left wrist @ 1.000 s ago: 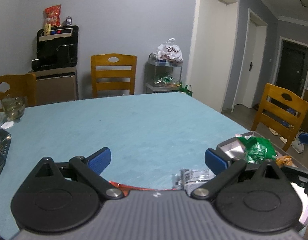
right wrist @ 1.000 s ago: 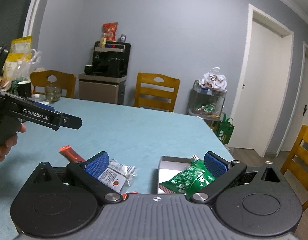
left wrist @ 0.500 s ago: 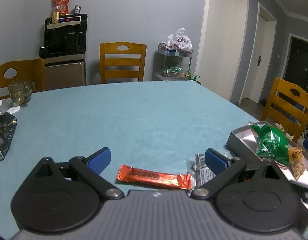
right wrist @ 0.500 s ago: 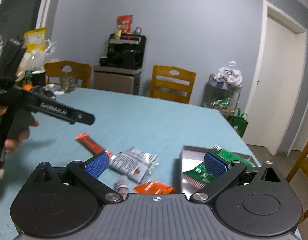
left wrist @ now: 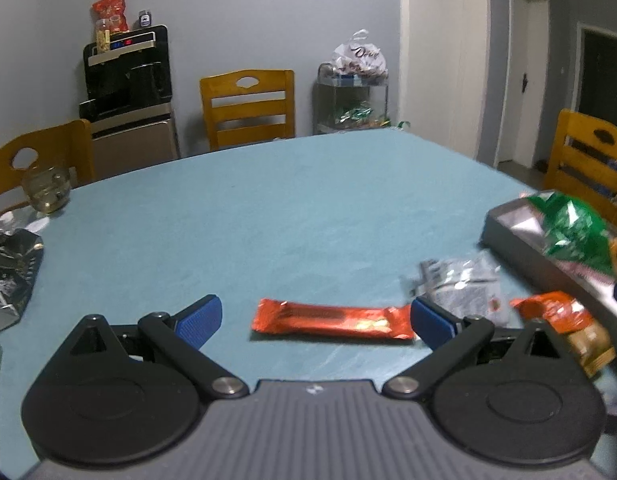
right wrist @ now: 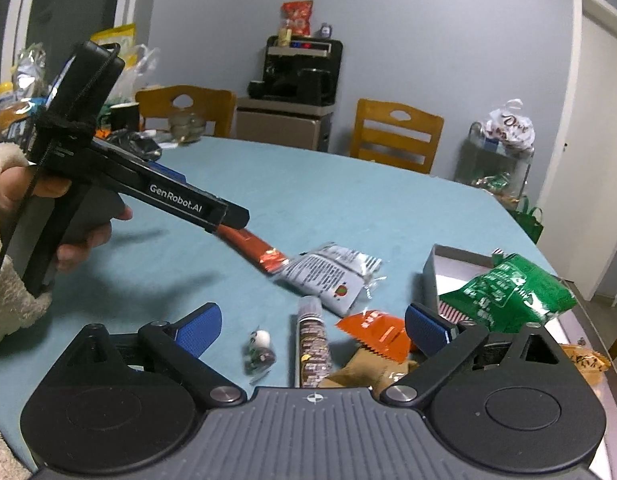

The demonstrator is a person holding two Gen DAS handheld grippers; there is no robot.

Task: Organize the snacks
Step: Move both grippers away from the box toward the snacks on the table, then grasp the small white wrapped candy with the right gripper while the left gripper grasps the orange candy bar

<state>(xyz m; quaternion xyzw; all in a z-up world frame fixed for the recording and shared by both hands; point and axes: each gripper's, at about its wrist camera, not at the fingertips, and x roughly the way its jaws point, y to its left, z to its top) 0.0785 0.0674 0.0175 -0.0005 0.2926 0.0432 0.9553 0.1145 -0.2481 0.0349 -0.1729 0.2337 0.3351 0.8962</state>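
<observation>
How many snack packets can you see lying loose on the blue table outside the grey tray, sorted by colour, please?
Red foil bar: 1
Silver-white packet: 1
Orange and tan packet: 1
Brown stick packet: 1
Small white wrapped sweet: 1
Total: 5

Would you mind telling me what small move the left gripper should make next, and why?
Probably ease the left gripper forward and down over the red snack bar, then close. Its jaws stand open with nothing held, and the bar lies flat on the blue table crosswise between the fingertips, apart from the tray where a green packet already sits.
</observation>
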